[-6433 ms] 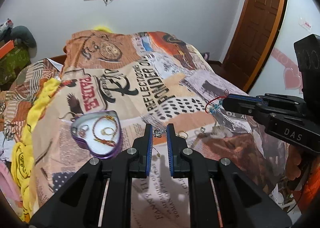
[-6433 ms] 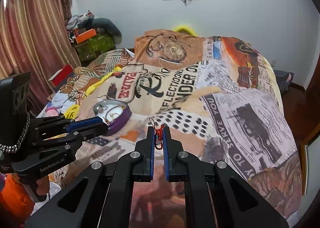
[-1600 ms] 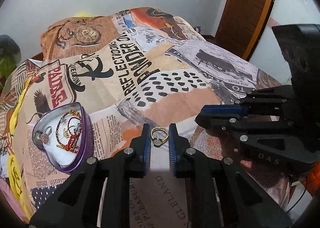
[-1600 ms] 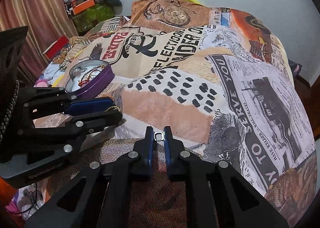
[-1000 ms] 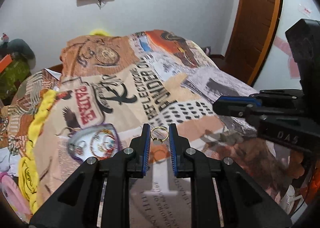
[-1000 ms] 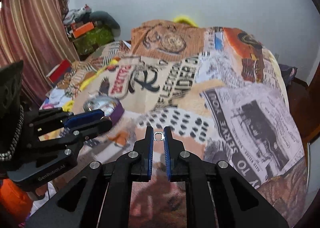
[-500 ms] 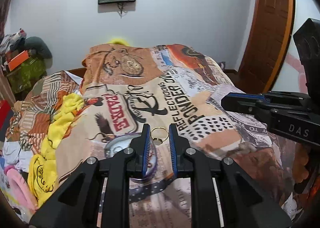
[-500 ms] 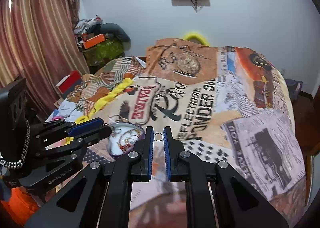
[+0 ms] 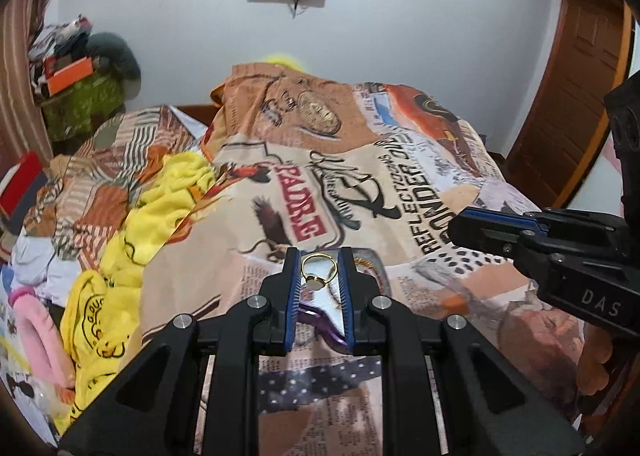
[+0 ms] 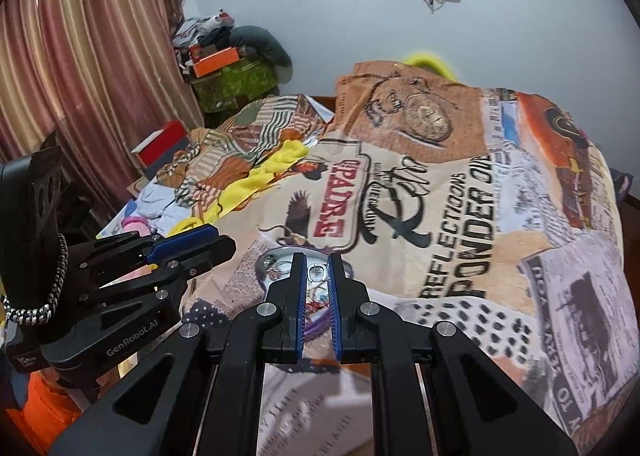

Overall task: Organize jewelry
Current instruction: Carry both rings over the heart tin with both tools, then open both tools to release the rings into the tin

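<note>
My left gripper (image 9: 319, 261) is shut on a gold ring (image 9: 318, 273) and holds it above the purple heart-shaped jewelry tin (image 9: 326, 326), which lies on the printed bedspread and is mostly hidden behind the fingers. My right gripper (image 10: 318, 266) is shut on a small silver ring (image 10: 318, 273) and hovers over the same tin (image 10: 276, 261), which holds bracelets and rings. The right gripper also shows at the right of the left wrist view (image 9: 460, 230), and the left gripper at the left of the right wrist view (image 10: 224, 246).
The printed bedspread (image 9: 400, 184) covers the bed. Yellow cloth (image 9: 160, 208) and pink items (image 9: 36, 336) lie along the bed's left side. A wooden door (image 9: 576, 104) stands at the right, curtains (image 10: 80, 56) and stacked boxes (image 10: 232, 72) at the left.
Both grippers have moved left and forward over the bed with their rings, and now stand over the heart-shaped tin. Both stay shut.
</note>
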Demonstrator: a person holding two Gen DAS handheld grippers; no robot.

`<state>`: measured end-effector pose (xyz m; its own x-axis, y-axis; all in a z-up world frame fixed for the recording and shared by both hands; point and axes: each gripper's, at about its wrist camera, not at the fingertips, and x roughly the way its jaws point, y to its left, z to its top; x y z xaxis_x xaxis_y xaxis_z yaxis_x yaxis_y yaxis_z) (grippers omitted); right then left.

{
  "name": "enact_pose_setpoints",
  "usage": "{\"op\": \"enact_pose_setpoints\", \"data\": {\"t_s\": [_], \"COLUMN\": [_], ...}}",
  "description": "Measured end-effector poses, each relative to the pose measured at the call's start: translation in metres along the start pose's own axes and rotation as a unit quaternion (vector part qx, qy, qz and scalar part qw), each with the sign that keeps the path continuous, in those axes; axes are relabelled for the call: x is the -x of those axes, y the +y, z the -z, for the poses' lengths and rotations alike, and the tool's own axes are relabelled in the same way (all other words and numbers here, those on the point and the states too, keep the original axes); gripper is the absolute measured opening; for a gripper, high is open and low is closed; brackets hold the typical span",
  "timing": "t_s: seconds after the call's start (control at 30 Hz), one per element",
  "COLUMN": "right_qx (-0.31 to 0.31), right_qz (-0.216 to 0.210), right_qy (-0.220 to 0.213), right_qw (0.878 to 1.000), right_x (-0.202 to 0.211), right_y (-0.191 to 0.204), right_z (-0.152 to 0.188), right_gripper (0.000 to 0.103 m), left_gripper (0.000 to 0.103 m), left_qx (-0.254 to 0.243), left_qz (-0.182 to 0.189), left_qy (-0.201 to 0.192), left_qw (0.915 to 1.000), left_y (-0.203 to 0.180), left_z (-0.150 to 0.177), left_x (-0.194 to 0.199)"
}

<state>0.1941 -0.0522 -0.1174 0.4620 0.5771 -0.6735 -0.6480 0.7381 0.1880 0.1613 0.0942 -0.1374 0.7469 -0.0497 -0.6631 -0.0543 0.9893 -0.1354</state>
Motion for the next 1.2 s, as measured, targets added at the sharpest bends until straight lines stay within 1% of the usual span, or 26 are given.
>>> {"op": "enact_pose_setpoints", "data": {"t_s": [0.13, 0.2, 0.3, 0.47, 0.63, 0.77, 0.87, 1.0, 1.2], "right_qx": [0.001, -0.003, -0.016, -0.022, -0.027, -0.032, -0.042, -0.046, -0.051], "right_qz": [-0.001, -0.006, -0.009, -0.001, -0.008, -0.010, -0.020, -0.023, -0.035], "right_qy": [0.010, 0.017, 0.034, 0.053, 0.073, 0.089, 0.098, 0.106, 0.110], "right_qw": [1.000, 1.000, 0.999, 0.998, 0.997, 0.995, 0.994, 0.993, 0.992], "right_x": [-0.015, -0.022, -0.034, -0.051, -0.062, -0.072, -0.078, -0.084, -0.086], "right_y": [0.004, 0.004, 0.002, -0.001, -0.006, -0.008, -0.011, -0.013, -0.013], "right_z": [-0.004, -0.006, -0.010, -0.012, -0.006, -0.001, 0.000, 0.000, 0.000], "right_gripper": [0.009, 0.009, 0.009, 0.009, 0.009, 0.009, 0.009, 0.009, 0.009], "left_gripper": [0.017, 0.017, 0.017, 0.017, 0.017, 0.017, 0.017, 0.017, 0.017], "left_qx": [0.014, 0.018, 0.028, 0.038, 0.031, 0.026, 0.021, 0.014, -0.003], "left_qz": [0.009, 0.011, 0.024, 0.041, 0.048, 0.053, 0.055, 0.052, 0.040], "left_qy": [0.011, 0.015, 0.027, 0.048, 0.065, 0.068, 0.071, 0.075, 0.067], "left_qw": [0.9998, 0.9997, 0.9990, 0.9973, 0.9963, 0.9959, 0.9958, 0.9958, 0.9969], "left_y": [0.011, 0.013, 0.017, 0.015, 0.009, 0.007, 0.004, 0.002, -0.005], "left_z": [0.002, 0.002, 0.002, 0.007, 0.012, 0.013, 0.013, 0.014, 0.016], "left_x": [-0.008, -0.013, -0.024, -0.045, -0.060, -0.066, -0.070, -0.074, -0.069]}}
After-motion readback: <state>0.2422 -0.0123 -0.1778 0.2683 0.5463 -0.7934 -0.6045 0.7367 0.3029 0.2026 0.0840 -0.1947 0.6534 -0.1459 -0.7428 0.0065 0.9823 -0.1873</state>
